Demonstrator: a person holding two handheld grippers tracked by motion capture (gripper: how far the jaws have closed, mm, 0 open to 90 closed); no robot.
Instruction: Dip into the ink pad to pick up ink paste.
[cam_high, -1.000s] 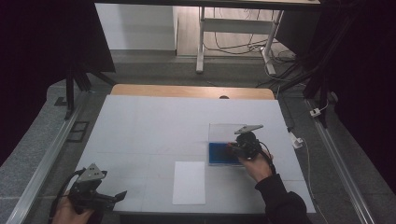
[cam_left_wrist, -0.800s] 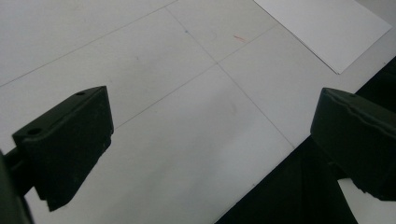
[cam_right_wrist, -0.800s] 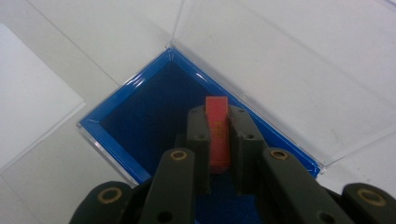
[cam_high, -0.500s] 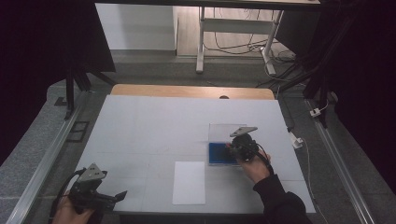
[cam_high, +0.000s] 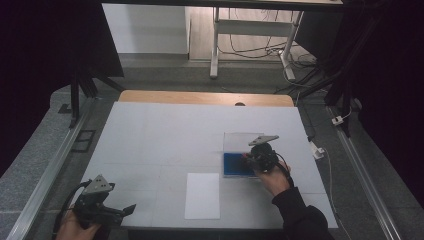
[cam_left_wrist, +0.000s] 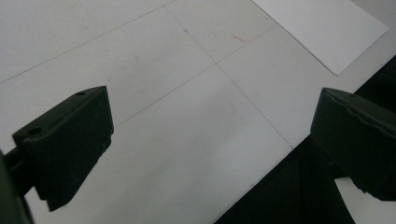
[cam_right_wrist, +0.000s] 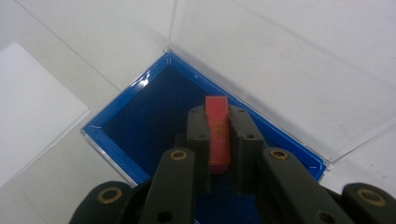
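Small flat red plastic chip (cam_right_wrist: 218, 133): light, stiff, slick; pinched edgewise by right gripper (cam_right_wrist: 218, 140) over blue-lined clear case (cam_right_wrist: 140, 121); left gripper (cam_left_wrist: 210, 149) released.

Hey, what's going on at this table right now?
A person is working at a white table with a gripper in each hand. The right gripper is shut on a small red chip and holds it over the blue-lined tray of an open clear case, whose lid is swung back. The left gripper sits open and idle over bare table at the near left corner. A white sheet of paper lies beside the case.
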